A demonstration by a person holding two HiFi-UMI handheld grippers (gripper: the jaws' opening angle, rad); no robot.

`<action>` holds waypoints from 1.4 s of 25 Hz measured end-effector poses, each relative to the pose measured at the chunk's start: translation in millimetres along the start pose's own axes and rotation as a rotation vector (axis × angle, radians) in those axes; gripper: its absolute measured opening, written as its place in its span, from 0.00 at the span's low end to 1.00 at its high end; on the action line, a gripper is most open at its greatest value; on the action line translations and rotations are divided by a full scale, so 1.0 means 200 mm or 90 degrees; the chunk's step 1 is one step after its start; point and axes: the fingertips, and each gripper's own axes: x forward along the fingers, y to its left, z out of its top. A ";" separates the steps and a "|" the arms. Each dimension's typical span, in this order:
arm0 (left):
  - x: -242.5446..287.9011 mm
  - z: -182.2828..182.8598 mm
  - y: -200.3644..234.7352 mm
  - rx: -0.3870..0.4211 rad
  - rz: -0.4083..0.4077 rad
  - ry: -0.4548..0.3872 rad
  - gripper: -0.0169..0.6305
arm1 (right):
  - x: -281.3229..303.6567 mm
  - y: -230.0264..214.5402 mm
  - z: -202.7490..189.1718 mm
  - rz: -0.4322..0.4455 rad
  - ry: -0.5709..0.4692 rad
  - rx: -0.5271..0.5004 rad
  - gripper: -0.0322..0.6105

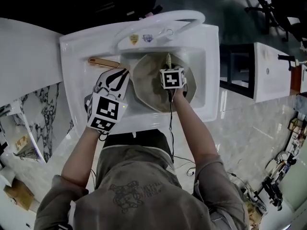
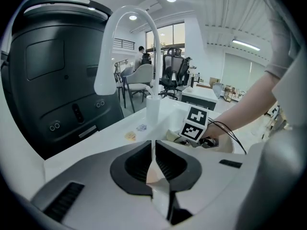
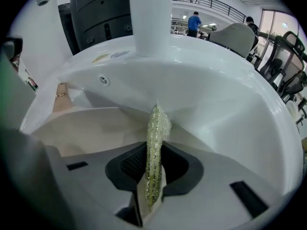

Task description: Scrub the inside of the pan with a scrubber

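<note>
Pressure matters: right tool (image 3: 153,166), clamped on scrubber (image 3: 157,123), should push it flat across pan (image 1: 148,87) inside; left tool (image 2: 153,152), jaws together and empty, could steady handle (image 1: 103,61).

Beige pan (image 1: 153,87) in sink (image 1: 208,71); glittery scrubber (image 3: 156,143) upright, perhaps touching it.

Bright overhead light; fisheye edges dark, warped.

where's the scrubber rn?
The scrubber is pinched in the jaws of the right gripper; in the head view it sits over the far edge of the pan in the sink, near the faucet.
</note>
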 end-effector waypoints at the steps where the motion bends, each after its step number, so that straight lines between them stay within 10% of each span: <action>1: 0.00 -0.01 0.00 -0.003 0.002 0.002 0.08 | 0.01 0.03 0.01 0.009 -0.006 -0.005 0.17; 16: -0.05 -0.12 0.02 -0.019 0.017 0.010 0.08 | -0.04 0.53 0.09 0.246 -0.046 -0.112 0.17; 35: 0.01 -0.11 -0.01 -0.010 -0.002 0.006 0.08 | -0.47 0.79 -0.19 0.611 0.094 -0.280 0.17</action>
